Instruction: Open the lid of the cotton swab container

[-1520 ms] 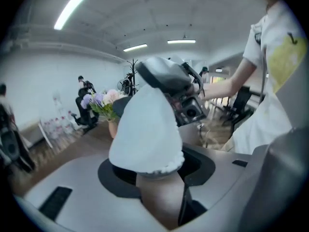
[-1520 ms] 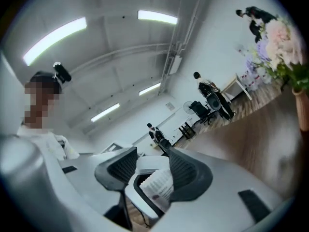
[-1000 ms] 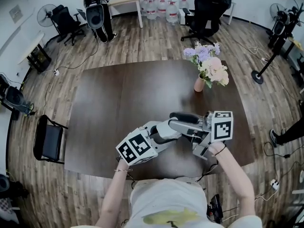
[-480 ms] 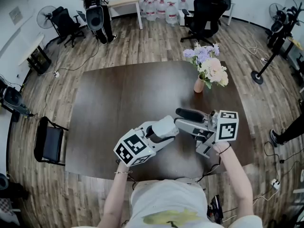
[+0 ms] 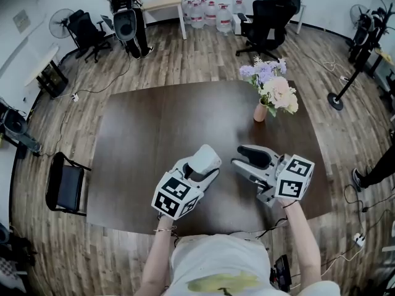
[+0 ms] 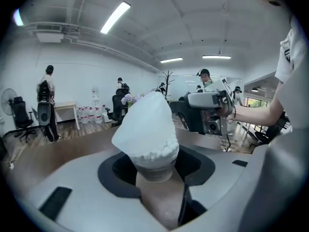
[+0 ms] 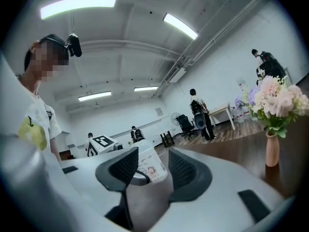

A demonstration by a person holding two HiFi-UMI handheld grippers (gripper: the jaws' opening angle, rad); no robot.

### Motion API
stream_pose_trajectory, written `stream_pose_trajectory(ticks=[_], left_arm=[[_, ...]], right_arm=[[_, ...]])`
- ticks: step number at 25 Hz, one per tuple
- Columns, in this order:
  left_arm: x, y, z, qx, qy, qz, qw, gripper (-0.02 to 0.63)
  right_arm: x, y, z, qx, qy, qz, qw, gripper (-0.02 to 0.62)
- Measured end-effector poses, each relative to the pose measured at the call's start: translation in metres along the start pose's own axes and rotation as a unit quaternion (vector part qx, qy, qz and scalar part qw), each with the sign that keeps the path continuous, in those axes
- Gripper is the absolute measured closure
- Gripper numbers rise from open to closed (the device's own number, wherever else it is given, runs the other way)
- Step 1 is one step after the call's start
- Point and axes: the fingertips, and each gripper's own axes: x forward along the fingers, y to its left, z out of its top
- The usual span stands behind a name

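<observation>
Here, cotton swab container (image 6: pixel 154 167) gripped between left fingers (image 6: pixel 116 173), lid (image 6: pixel 145 122) up

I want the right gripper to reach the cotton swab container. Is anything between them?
Nothing visible. Only bare table separates the right gripper, jaws closing on nothing, from the container, held in the left gripper with its lid up. The flower vase stands farther back.
</observation>
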Motion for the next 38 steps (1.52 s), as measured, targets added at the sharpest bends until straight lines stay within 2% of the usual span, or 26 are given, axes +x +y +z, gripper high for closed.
stream_pose_trajectory(ticks=[1, 5, 14, 25, 38], left_arm=[[-0.001, 0.004, -0.001, -0.005, -0.002, 0.012, 0.9999, 0.388], [-0.006, 0.016, -0.004, -0.026, -0.005, 0.047, 0.9985, 0.388], [-0.011, 0.037, -0.018, -0.058, -0.008, 0.112, 0.992, 0.388], [-0.017, 0.05, -0.023, -0.075, -0.012, 0.124, 0.9894, 0.388], [-0.015, 0.049, -0.027, -0.075, -0.003, 0.121, 0.9898, 0.388]], right_arm=[[-0.001, -0.002, -0.002, -0.01, 0.0, -0.011, 1.0, 0.395], [-0.003, -0.01, -0.01, -0.04, -0.001, -0.055, 0.998, 0.476], [-0.01, -0.025, -0.018, -0.064, -0.014, -0.114, 0.991, 0.558], [-0.022, -0.04, -0.025, -0.105, -0.024, -0.175, 0.979, 0.574], [-0.028, -0.05, -0.034, -0.087, -0.029, -0.2, 0.976, 0.574]])
